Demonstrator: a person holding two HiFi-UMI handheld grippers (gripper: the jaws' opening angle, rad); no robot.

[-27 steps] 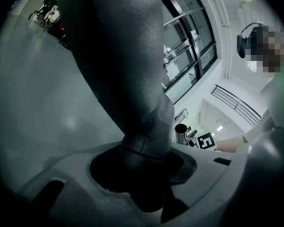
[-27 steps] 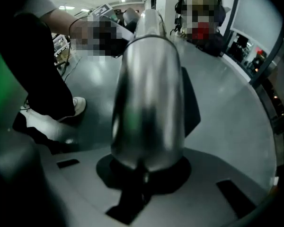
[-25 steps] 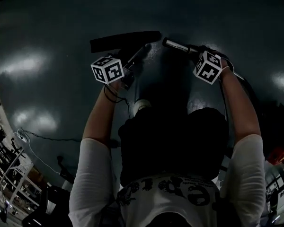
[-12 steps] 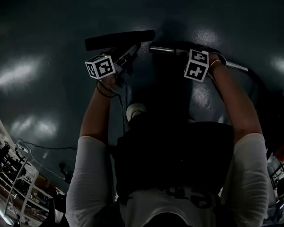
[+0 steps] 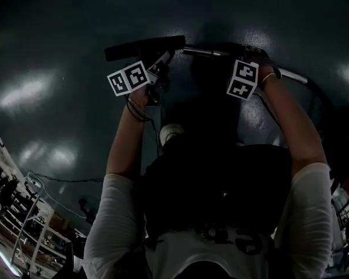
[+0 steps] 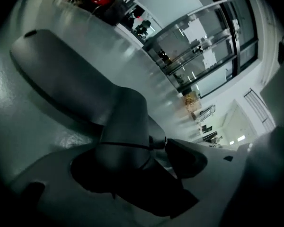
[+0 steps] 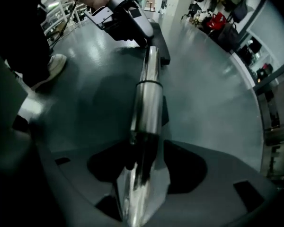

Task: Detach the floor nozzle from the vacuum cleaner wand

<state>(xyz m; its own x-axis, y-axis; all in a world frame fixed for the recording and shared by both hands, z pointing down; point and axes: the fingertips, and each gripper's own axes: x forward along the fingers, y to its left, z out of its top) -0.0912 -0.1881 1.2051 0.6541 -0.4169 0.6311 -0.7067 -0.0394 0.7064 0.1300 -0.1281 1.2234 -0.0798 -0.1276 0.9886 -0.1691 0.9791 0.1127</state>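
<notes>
With the floor nozzle (image 5: 144, 47) and wand (image 7: 148, 100) lying on the floor (image 5: 58, 39), my fingers have just been spreading, probably to let go: left gripper (image 6: 156, 148) slack round the nozzle's neck, right gripper (image 7: 144, 162) round the wand
</notes>
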